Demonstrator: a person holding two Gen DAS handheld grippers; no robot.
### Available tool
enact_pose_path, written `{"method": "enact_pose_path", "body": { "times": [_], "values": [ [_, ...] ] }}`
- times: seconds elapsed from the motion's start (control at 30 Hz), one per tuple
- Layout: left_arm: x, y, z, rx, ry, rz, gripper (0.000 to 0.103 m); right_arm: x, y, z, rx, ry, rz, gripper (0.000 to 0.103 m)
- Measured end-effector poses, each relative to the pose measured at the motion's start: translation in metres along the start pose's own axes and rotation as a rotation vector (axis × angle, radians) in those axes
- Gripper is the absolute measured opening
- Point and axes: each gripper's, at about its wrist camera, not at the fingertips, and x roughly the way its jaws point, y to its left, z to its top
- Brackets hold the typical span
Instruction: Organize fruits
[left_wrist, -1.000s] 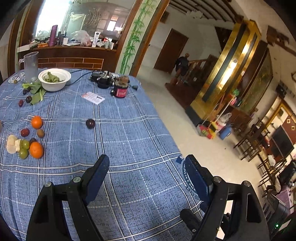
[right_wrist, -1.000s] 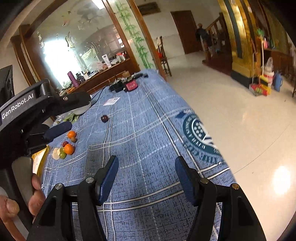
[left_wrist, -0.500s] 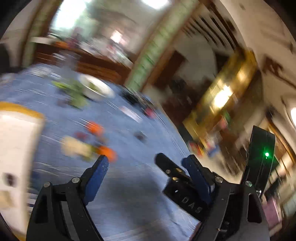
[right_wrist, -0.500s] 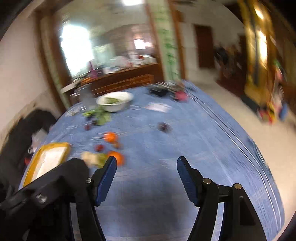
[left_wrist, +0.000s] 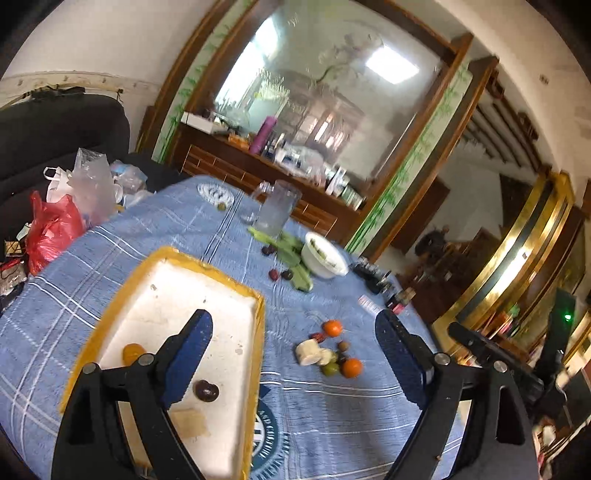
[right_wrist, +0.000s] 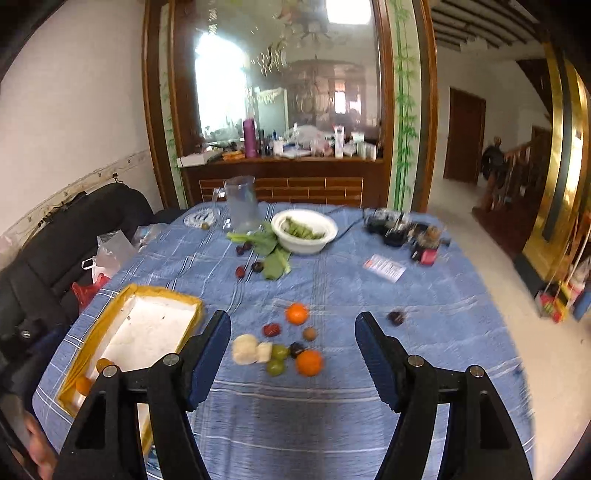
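Right wrist view showed our right gripper (right_wrist: 293, 354) spread wide, holding nothing, hovering over the fruit pile (right_wrist: 280, 347) just right of the yellow-rimmed foam tray (right_wrist: 192, 301). Our left gripper (left_wrist: 295, 363) was also agape and empty, above the tray's right rim, where an orange fruit (left_wrist: 132, 352) and a dark one (left_wrist: 207, 390) sat. Risk as we saw it: those round fruits packed tight, so closing on one could've nudged neighbours rolling across the blue tablecloth (right_wrist: 369, 295).

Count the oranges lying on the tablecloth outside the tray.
2: one orange at the far side of the fruit cluster, another orange at its near right edge. None looks hidden there.
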Motion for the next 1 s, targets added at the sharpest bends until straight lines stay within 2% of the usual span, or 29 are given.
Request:
{"method": "enact_pose_path", "body": {
  "times": [0.13,0.23,0.33,0.4,0.5,0.6,0.77,0.83,0.87,0.9,1.0],
  "values": [
    [-0.049,-0.020,0.026,0.046,-0.085,0.033,0.090,-0.071,-0.031,0.055,-0.042,-0.163,-0.027,0.074],
    [-0.068,-0.046,0.047,0.089,-0.056,0.002,0.093,-0.113,-0.050,0.098,-0.031,-0.245,-0.037,0.085],
    [-0.077,-0.077,0.070,0.155,-0.048,0.008,0.095,-0.136,-0.058,0.137,-0.038,-0.312,-0.043,0.092],
    [-0.073,-0.095,0.075,0.189,-0.064,0.029,0.096,-0.131,-0.056,0.146,-0.052,-0.314,-0.033,0.094],
    [-0.053,-0.102,0.063,0.173,-0.053,0.033,0.097,-0.090,-0.055,0.123,-0.032,-0.236,0.041,0.094],
    [-0.010,-0.094,0.036,0.119,0.059,-0.014,0.097,-0.023,-0.049,0.072,-0.008,-0.090,0.168,0.094],
    [0.059,-0.082,0.002,0.119,0.154,0.044,0.095,0.084,-0.038,-0.011,0.006,0.119,0.221,0.060],
    [0.087,-0.073,-0.009,0.099,0.210,0.040,0.069,0.119,-0.042,-0.035,0.043,0.187,0.243,0.059],
    [0.098,-0.070,-0.014,0.084,0.242,0.031,0.064,0.135,-0.045,-0.044,0.064,0.221,0.263,0.059],
    [0.111,-0.066,-0.018,0.068,0.276,0.027,0.060,0.146,-0.047,-0.051,0.076,0.240,0.266,0.059],
    [0.148,-0.055,-0.036,0.039,0.348,0.062,0.060,0.176,-0.053,-0.072,0.098,0.292,0.287,0.059]
  ]
}}
